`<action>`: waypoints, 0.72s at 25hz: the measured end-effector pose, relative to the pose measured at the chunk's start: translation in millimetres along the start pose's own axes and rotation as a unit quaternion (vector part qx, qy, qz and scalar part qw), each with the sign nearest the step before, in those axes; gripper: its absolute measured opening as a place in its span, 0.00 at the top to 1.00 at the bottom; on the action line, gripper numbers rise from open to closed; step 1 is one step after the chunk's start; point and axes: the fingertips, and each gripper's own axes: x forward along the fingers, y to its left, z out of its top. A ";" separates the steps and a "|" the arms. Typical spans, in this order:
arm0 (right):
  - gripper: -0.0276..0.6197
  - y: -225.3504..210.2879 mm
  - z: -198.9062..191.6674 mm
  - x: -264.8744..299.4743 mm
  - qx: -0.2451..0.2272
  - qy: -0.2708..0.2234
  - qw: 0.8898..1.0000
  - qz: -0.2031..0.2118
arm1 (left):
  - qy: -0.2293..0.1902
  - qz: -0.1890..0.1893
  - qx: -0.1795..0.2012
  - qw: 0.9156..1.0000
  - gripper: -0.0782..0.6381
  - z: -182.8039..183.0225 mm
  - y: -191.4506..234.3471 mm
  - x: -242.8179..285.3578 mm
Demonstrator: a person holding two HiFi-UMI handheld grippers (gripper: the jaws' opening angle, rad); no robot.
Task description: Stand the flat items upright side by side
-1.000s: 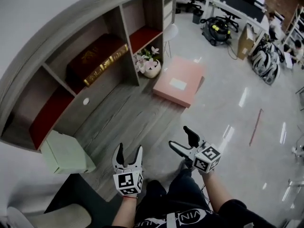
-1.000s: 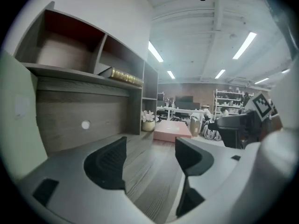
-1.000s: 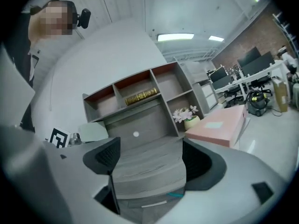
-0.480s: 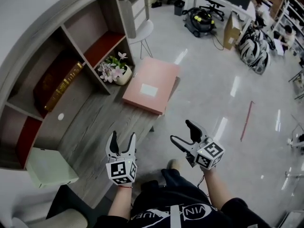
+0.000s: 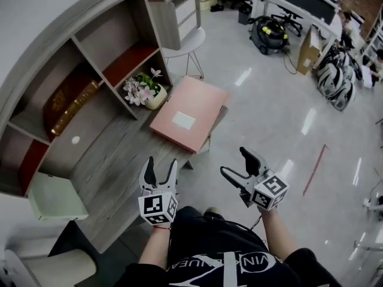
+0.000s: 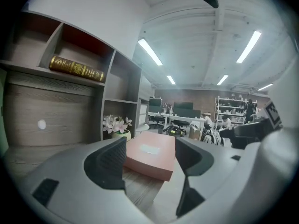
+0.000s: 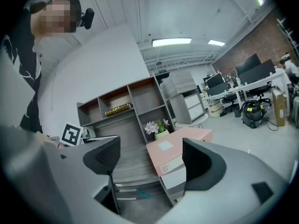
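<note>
A pink flat box [image 5: 188,112] [image 6: 152,154] [image 7: 175,150] lies flat at the desk's right end, overhanging the edge. A dark red book with gold edging [image 5: 69,103] [image 6: 77,68] [image 7: 117,109] lies flat in a shelf compartment. A pale green flat box [image 5: 54,197] rests at the desk's near left. My left gripper [image 5: 158,171] [image 6: 149,157] is open and empty over the desk's front edge, aimed at the pink box. Off the desk and above the floor, my right gripper [image 5: 242,163] [image 7: 152,157] is open too, holding nothing.
A white pot of pink flowers [image 5: 143,90] stands by the shelf divider next to the pink box. A white stool [image 5: 182,43] stands beyond the desk. A vacuum cleaner [image 5: 269,34] and office desks lie farther off. A pale chair [image 5: 51,268] is at near left.
Both grippers and the view have shifted right along the desk toward the pink box; the shelf and green box have slid left in view. Jaws unchanged.
</note>
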 end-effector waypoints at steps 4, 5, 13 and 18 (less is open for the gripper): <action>0.31 -14.4 -3.3 2.3 0.016 0.006 1.000 0.011 | 0.007 0.006 0.001 1.000 0.44 -1.1 -5.3 11.0; 0.31 -17.1 -4.8 4.4 0.018 0.010 1.000 0.014 | 0.008 0.009 0.001 1.000 0.44 -1.0 -4.1 14.0; 0.31 -50.5 8.1 43.6 0.014 0.033 0.999 0.037 | 0.010 0.041 -0.011 0.999 0.44 3.1 16.8 53.0; 0.31 -80.2 23.8 83.0 0.001 0.051 0.997 0.062 | 0.001 0.066 -0.025 0.997 0.44 13.6 33.3 87.1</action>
